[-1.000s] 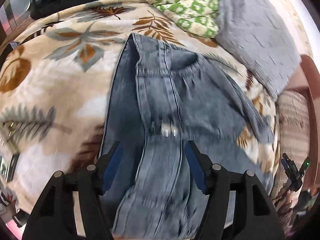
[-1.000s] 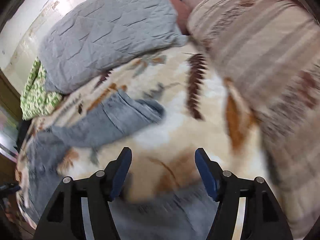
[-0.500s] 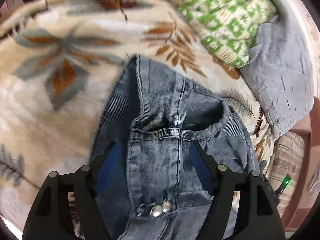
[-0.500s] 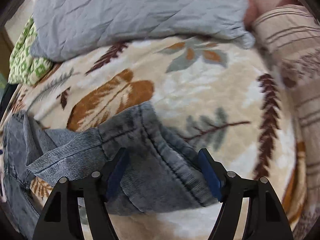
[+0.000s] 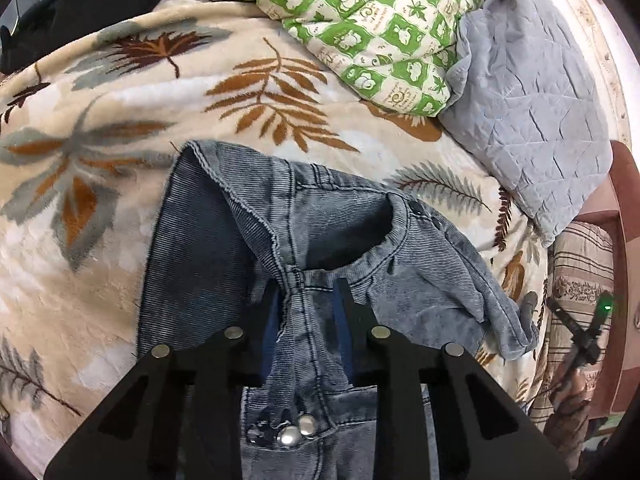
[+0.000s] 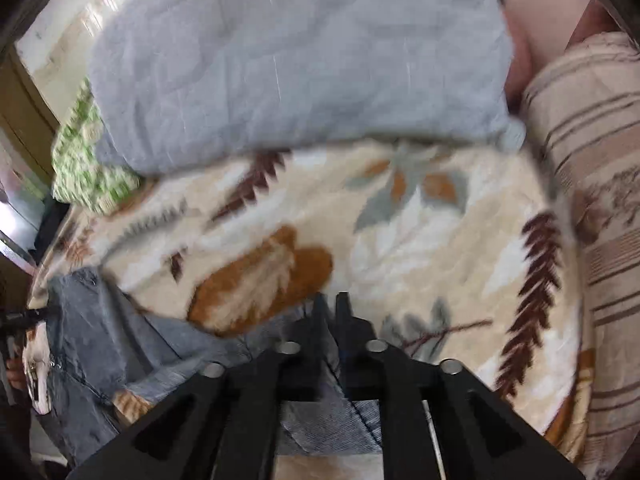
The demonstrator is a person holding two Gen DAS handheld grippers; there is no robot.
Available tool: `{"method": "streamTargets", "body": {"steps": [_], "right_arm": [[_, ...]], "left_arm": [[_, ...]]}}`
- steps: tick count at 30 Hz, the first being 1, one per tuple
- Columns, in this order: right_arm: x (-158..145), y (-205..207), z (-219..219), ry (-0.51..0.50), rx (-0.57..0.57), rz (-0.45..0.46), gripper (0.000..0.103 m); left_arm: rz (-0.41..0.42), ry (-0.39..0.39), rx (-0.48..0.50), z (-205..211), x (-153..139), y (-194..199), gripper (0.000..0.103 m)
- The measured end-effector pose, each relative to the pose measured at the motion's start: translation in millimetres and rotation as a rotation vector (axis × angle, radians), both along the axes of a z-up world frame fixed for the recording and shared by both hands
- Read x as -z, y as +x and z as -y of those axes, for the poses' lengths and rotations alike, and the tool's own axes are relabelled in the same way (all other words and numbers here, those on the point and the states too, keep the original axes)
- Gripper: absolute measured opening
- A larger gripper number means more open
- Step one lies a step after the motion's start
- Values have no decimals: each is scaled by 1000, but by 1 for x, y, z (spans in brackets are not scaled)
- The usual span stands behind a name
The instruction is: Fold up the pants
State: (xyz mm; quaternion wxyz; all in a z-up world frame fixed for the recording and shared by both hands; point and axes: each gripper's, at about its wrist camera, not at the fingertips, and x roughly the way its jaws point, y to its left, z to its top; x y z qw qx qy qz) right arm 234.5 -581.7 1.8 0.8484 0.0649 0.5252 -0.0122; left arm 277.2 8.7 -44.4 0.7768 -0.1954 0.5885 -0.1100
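Note:
Grey-blue denim pants lie crumpled on a leaf-print blanket, waistband open, metal buttons near the bottom of the left wrist view. My left gripper straddles the fly seam just below the waistband. Its jaws are closing, and the denim is bunched between them. In the right wrist view, which is blurred, another edge of the pants runs under my right gripper. Its jaws are closing too, nearly together, with a fold of denim pinched between them.
A green patterned quilt and a grey quilted blanket lie at the far side of the bed. A striped pillow borders the right side. Dark clothing sits at the far left corner.
Both grippers came forward and down onto the pants. The left went from wide over the fly to pinched at the waistband. The right narrowed from wide onto a denim fold.

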Motion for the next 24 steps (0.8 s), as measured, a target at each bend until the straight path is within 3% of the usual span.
{"method": "streamTargets", "body": {"steps": [1,2,4,6,7,8,9,10,11,14,17,22,24], "right_arm": [[10,1,-4,-35,-9,-7,58],[15,1,-4,-31,-13,-4,67],[27,2,-3,46,-10,2,71],[39,5,-5,111,-5,-11,71],[43,6,-10,131,-22,-15,52],[44,6,-19,119,-60,-26,27],[41,6,-25,91,-76,-34,9],[31,3,-33,39,-87,-5,9],[19,1,-35,27,-98,31,9],[-26,7,-16,38,0,168,9],[-44,32,21,76,165,236,9],[-13,91,52,112,327,178,11],[6,108,55,81,357,122,22]], "left_arm": [[-3,-20,5,-4,2,1,32],[-9,-45,3,-7,4,1,46],[-21,-91,-22,-12,11,1,62],[-46,-119,-30,-13,19,1,64],[-60,-138,-28,-11,22,1,62],[-57,-143,-21,-9,20,1,55],[-38,-137,-6,-6,16,0,45],[-10,-109,16,-2,8,-1,27],[10,-89,26,2,1,-2,23],[41,-44,22,5,-9,5,18],[29,27,-12,6,-4,21,15],[-4,103,-69,-5,14,46,11],[-16,113,-88,-11,19,52,11]]}}
